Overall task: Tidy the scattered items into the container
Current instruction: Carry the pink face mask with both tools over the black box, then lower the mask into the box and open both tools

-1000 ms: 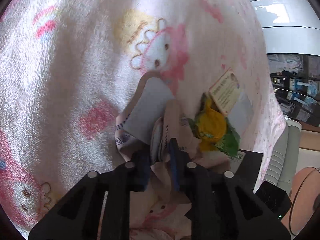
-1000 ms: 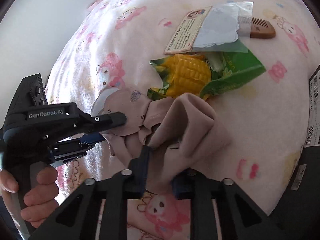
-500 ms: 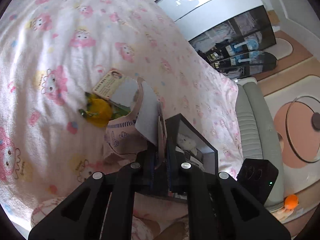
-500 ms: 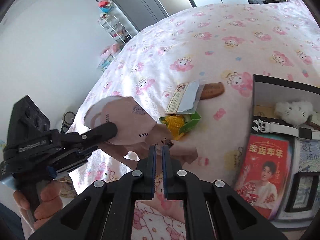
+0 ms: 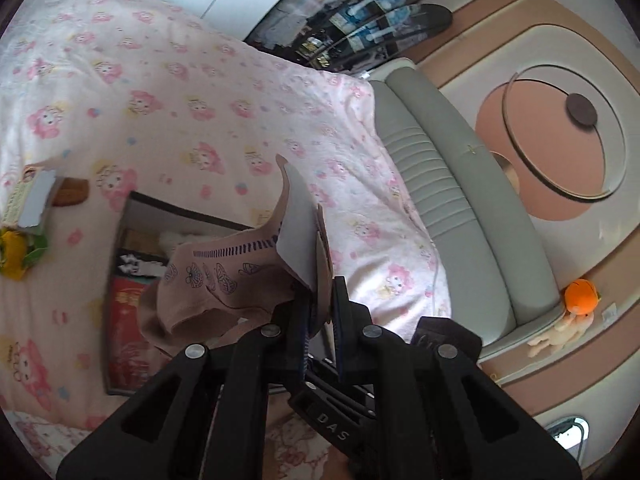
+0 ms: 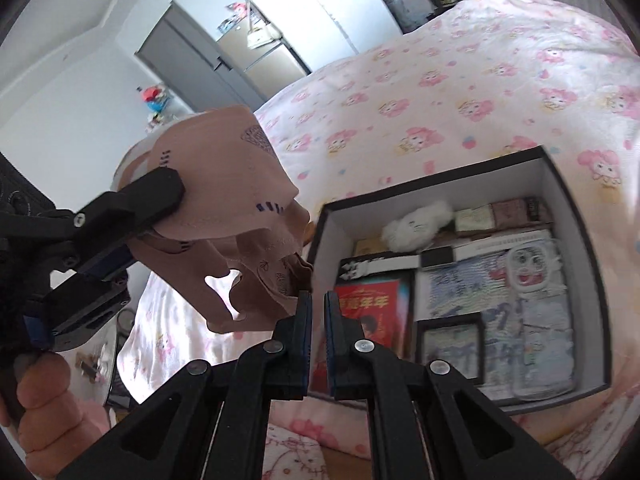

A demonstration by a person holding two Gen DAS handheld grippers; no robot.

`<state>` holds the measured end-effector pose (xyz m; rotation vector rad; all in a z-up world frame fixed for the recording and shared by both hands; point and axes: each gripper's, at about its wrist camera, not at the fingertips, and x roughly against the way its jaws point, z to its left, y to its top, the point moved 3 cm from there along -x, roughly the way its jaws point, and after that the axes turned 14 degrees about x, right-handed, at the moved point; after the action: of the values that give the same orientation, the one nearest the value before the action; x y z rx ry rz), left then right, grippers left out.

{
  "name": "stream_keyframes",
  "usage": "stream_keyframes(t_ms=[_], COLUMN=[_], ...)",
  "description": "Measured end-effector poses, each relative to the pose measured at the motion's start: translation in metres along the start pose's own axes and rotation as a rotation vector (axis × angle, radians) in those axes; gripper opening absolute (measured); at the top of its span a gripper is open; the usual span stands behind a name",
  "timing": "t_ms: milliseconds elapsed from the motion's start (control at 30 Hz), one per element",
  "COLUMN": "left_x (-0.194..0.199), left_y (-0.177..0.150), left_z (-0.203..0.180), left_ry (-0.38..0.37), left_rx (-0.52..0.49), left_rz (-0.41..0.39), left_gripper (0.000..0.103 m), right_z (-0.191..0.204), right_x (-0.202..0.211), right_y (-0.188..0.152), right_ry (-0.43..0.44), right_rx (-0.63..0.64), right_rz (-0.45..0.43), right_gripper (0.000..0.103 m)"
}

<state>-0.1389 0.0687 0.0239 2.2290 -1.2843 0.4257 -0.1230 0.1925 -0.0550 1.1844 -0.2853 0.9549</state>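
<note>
In the left wrist view, the left gripper point(image 5: 320, 312) sits at lower centre, clenched on a dusty-pink printed cloth pouch with a stiff card insert point(image 5: 240, 276), which hangs to the left of the jaws above the open black rectangular box point(image 5: 168, 204) lying on the pink cartoon-print bedspread point(image 5: 192, 92). At the left edge of the frame, a yellow toy corn cob in a green wrapper point(image 5: 16, 252), a clear packet with a printed card point(image 5: 28, 200) and a brown wooden comb point(image 5: 72, 196) lie on the bedspread outside the box. In the right wrist view, the right gripper point(image 6: 318, 312) at lower centre has its jaws nearly together with nothing visibly pinched between them; the cloth's edge lies just beside its left finger. The pouch hangs at centre left from the left gripper's black fingers, left of the box, which fills the right of the frame and already holds a white plush toy point(image 6: 416, 224), a red printed card point(image 6: 368, 312) and other flat items. Judging from this, the task is partly done: the pouch awaits lowering into the box, and the corn, packet and comb remain to collect.
</note>
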Motion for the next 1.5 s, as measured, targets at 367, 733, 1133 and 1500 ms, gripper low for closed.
stream_keyframes(t_ms=[367,733,1133,1500], left_x=[-0.092,-0.093,-0.102,-0.116], left_y=[-0.011,-0.025,-0.012,-0.014], left_z=[0.094,0.142,0.143,0.166], left_ry=[0.153,0.352,0.518,0.530], left_rx=[0.243,0.233,0.113,0.209], left_rz=[-0.080,-0.051,-0.066,0.067], left_gripper=[0.009,0.047,0.045,0.046], right_z=[-0.093,-0.100,-0.092,-0.103], right_x=[-0.008,-0.046,-0.087,-0.098], right_y=[-0.015,-0.022,-0.015,-0.030], right_ry=[-0.148,-0.151,-0.207,-0.159], right_rx=[-0.166,-0.140,-0.011,-0.071], right_rz=[0.006,0.117,0.236,0.317], right_gripper=[0.004,0.004,0.006,0.008])
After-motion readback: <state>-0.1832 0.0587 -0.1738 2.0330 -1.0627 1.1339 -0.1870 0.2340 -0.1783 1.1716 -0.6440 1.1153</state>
